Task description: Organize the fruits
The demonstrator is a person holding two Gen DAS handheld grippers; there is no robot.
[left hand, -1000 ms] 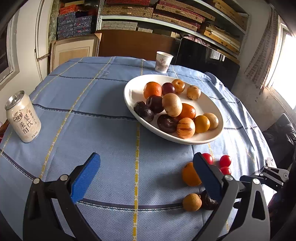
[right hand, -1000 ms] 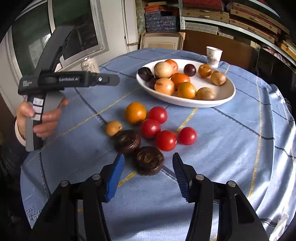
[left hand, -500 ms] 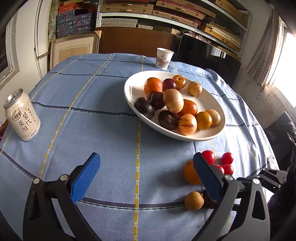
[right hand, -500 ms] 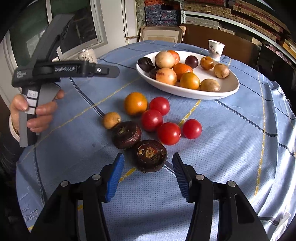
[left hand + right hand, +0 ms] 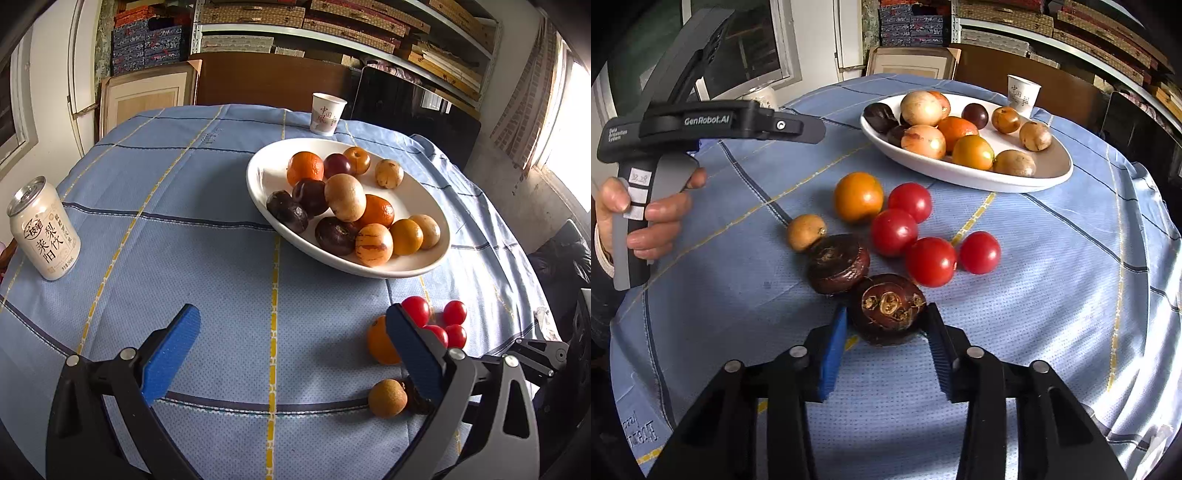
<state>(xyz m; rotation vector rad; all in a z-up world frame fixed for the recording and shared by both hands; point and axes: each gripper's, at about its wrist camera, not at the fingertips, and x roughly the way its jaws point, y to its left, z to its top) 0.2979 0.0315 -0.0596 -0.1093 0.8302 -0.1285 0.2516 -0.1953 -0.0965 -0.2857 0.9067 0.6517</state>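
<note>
A white bowl (image 5: 258,177) (image 5: 960,173) piled with oranges, dark and tan fruits stands on the blue cloth. Loose in front of it lie an orange (image 5: 857,197), several red tomatoes (image 5: 893,232), a small brown fruit (image 5: 805,232) and a dark water chestnut (image 5: 837,264). My right gripper (image 5: 886,312) is closing, and both pads touch a second dark water chestnut (image 5: 888,308) that rests on the cloth. My left gripper (image 5: 291,314) hangs open over bare cloth, left of the orange (image 5: 378,345) and tomatoes (image 5: 415,308).
A drink can (image 5: 44,236) stands at the table's left edge and a paper cup (image 5: 327,118) (image 5: 1022,94) behind the bowl. A hand (image 5: 646,214) holds the left gripper's handle (image 5: 701,122) above the table's left side. Shelves and a chair back stand beyond the table.
My right gripper has moved forward around the nearest water chestnut and its jaws have narrowed onto it. The left gripper has stayed where it was, still open.
</note>
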